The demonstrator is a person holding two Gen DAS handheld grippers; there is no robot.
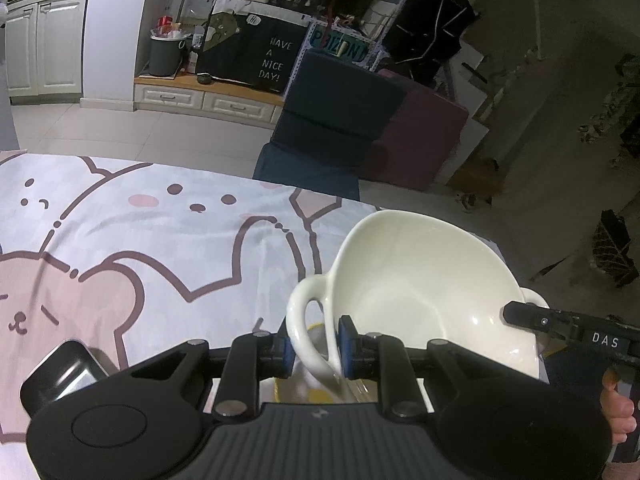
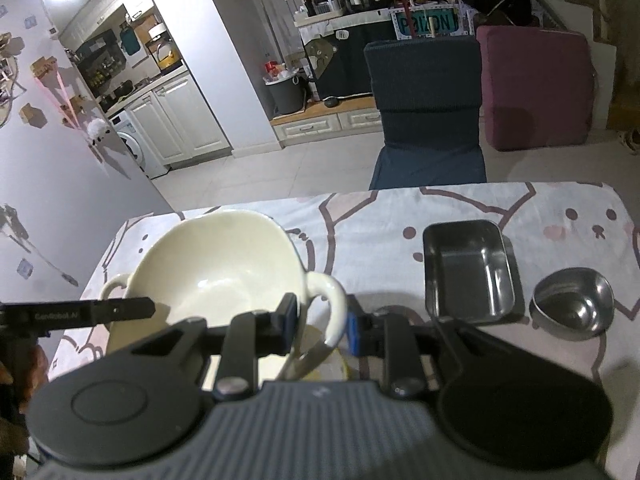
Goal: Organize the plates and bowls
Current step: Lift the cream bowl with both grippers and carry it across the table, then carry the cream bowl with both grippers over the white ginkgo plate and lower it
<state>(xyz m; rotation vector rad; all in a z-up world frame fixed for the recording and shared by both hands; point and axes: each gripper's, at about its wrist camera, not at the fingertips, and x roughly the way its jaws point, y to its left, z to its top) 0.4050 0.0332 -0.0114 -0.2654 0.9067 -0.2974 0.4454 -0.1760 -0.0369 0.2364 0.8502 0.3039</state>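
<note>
Bowl (image 2: 216,276) above bear-print tablecloth (image 2: 460,204), tiled floor (image 2: 280,172).

Glossy glazed ceramic bowl (image 2: 224,264), shiny steel tray (image 2: 468,272) & cup (image 2: 572,308), matt printed cloth (image 1: 160,240).

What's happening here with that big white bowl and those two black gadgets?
A person is holding a hand-held claw in each hand, and both grip the same cream two-handled bowl. The left claw is shut on one loop handle, the right claw on the other, and the bowl is tilted, seemingly lifted off the cartoon-print tablecloth. To the right on the table sit a rectangular steel tray and a small round steel bowl, untouched.
</note>
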